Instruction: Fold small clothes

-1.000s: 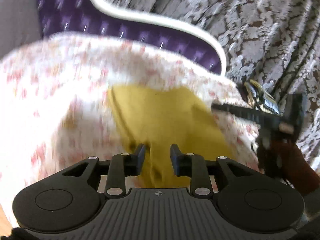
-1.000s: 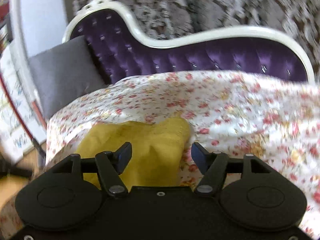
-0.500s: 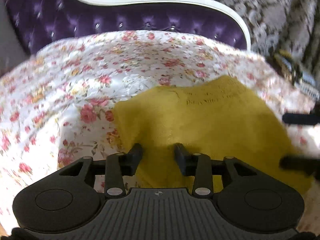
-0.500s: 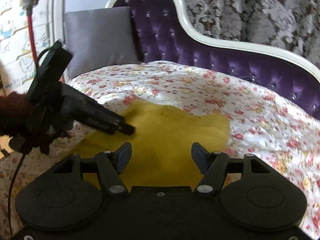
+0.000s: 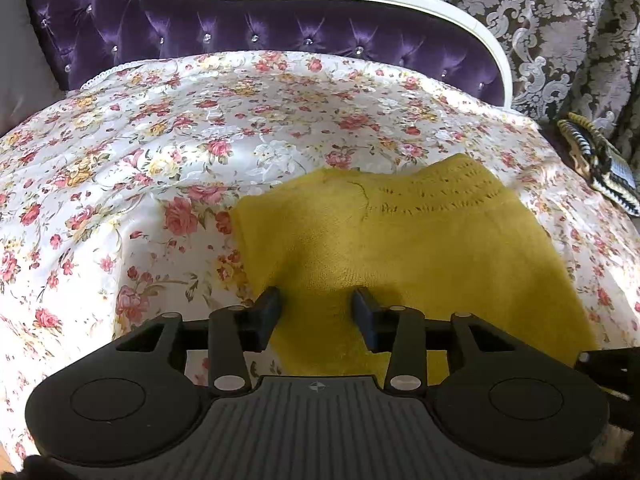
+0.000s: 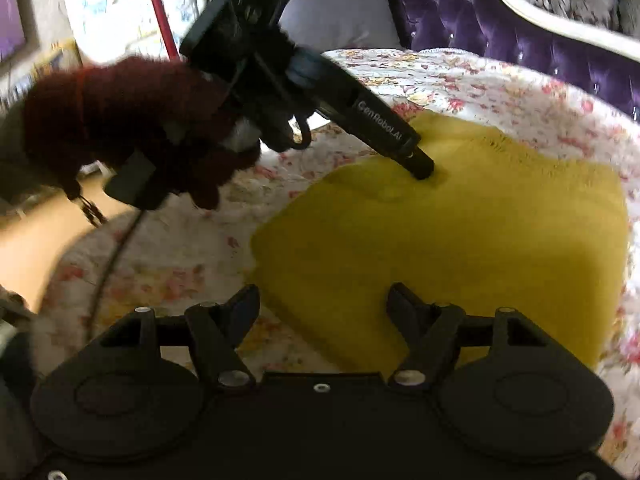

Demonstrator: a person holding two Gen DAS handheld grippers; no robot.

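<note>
Left wrist view looks down on a yellow knitted garment (image 5: 400,248) lying folded flat on a floral bedspread (image 5: 160,152); the left hand-held gripper (image 5: 316,312) hovers at the garment's near left edge with its jaws apart, narrowly spread, and nothing between them; a purple tufted headboard (image 5: 240,28) with a white frame curves behind the bedspread, a patterned grey curtain (image 5: 560,32) hangs beyond it, and a striped piece of cloth (image 5: 596,164) lies at the far right; the tip of the right hand-held gripper (image 5: 600,360) shows at the right edge. Right wrist view shows the right hand-held gripper (image 6: 324,308) above the garment's (image 6: 460,248) near edge, jaws wide and empty; the left hand-held gripper (image 6: 420,168), held by a hand in a dark red glove (image 6: 132,128), touches the garment's far side with its tip.
</note>
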